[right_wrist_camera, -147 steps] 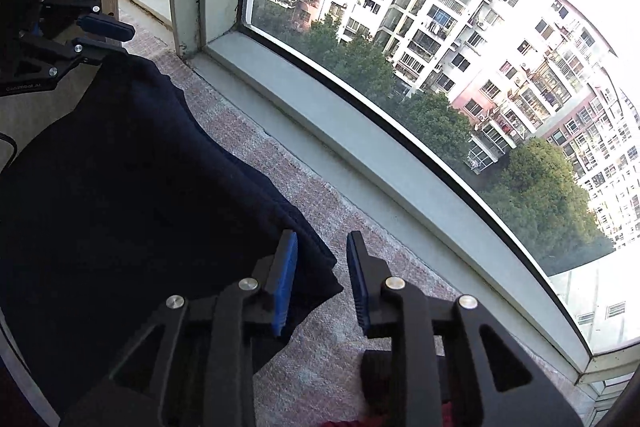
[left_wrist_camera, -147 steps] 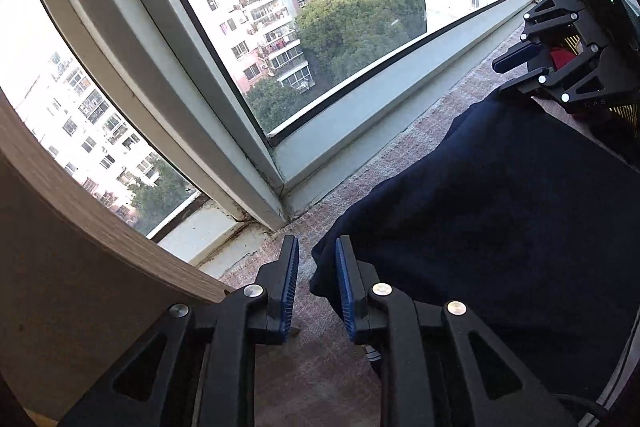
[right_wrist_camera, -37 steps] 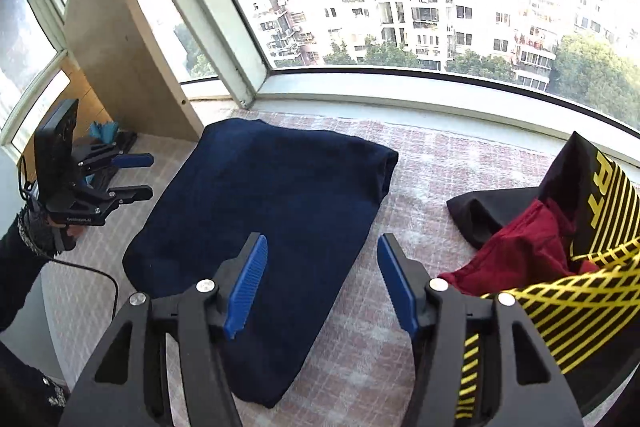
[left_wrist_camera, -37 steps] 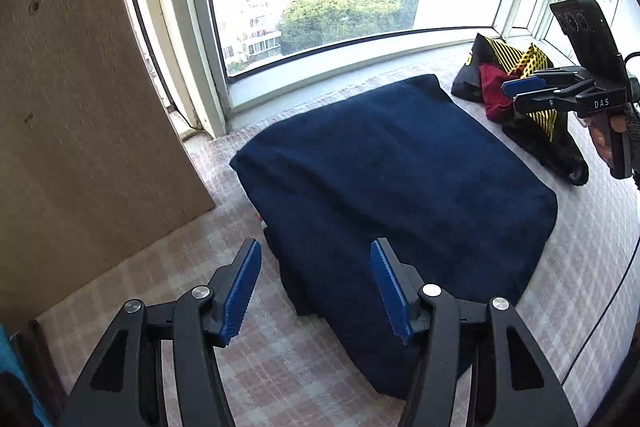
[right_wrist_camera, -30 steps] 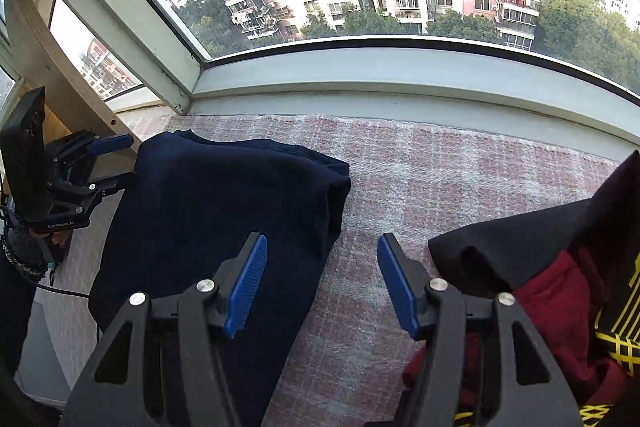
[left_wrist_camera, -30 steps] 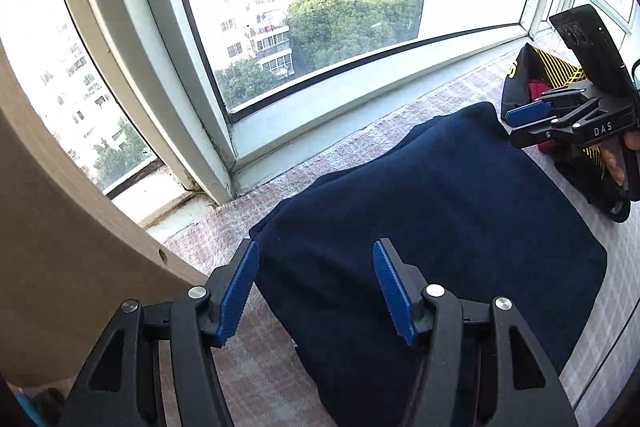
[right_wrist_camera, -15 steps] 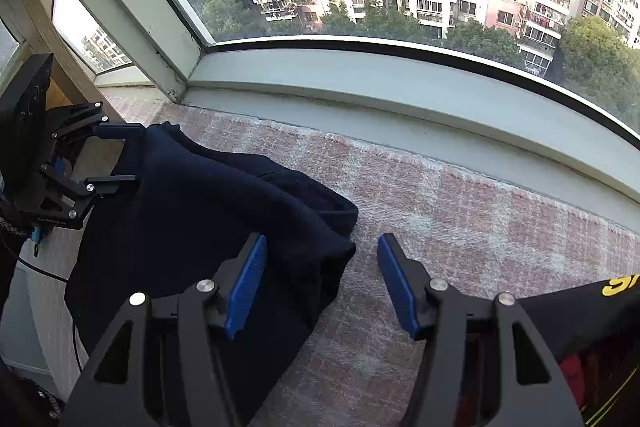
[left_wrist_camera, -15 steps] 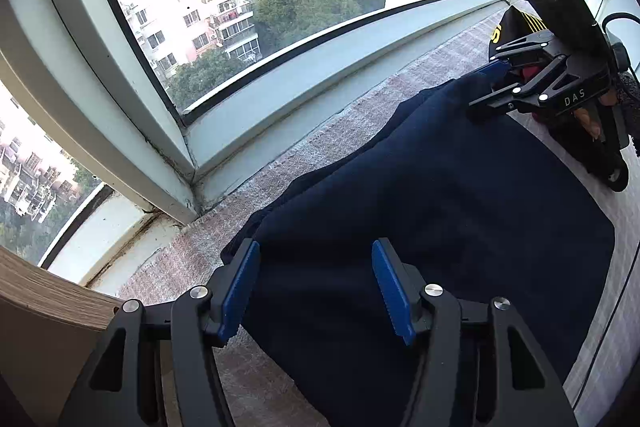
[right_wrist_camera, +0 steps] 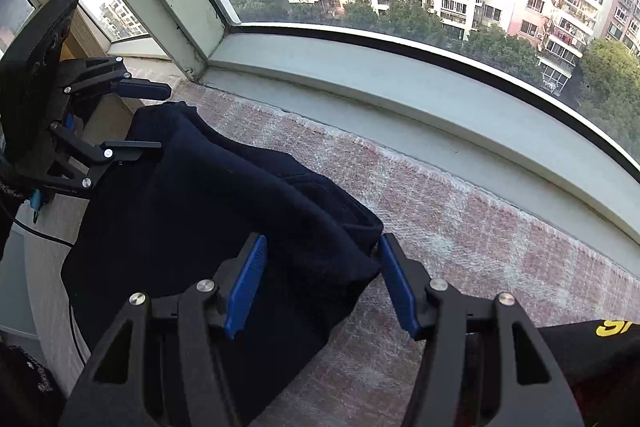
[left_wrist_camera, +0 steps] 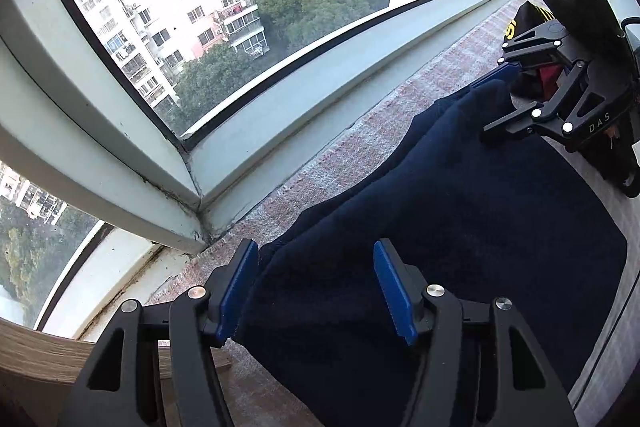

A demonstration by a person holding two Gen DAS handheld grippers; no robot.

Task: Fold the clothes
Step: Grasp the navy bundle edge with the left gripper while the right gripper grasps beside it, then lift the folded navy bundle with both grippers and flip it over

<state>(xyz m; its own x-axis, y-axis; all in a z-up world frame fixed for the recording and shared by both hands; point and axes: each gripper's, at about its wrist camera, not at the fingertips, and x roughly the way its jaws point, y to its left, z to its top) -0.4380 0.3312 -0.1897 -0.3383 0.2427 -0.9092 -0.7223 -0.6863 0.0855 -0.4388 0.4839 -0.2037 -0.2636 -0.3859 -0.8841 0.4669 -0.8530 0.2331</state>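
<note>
Low in the left wrist view, my left gripper [left_wrist_camera: 316, 291] stands with its jaws wide, the near-left corner of the dark blue garment [left_wrist_camera: 460, 227] lying between the blue pads [left_wrist_camera: 394, 293] but not pinched. From there the garment runs up and right across the pink checked cloth [left_wrist_camera: 360, 163] to the right gripper [left_wrist_camera: 504, 103] at the upper right edge, also spread, with the cloth's far corner between its fingers. To do this well, I would push a little deeper before closing — so the pads take every layer of the corner, not just the top one.

Bottom centre of the right wrist view, my right gripper [right_wrist_camera: 320, 283] is wide too, and the bunched right corner of the garment [right_wrist_camera: 224, 211] fills the gap, touching the right-hand pad. My left gripper [right_wrist_camera: 136, 119] shows at the upper left, apart from the cloth by a sliver or touching — I cannot tell. I'd close both together and lift evenly, keeping the edge taut. A black and yellow garment [right_wrist_camera: 600, 343] sits at the lower right, clear of my grip.
</note>
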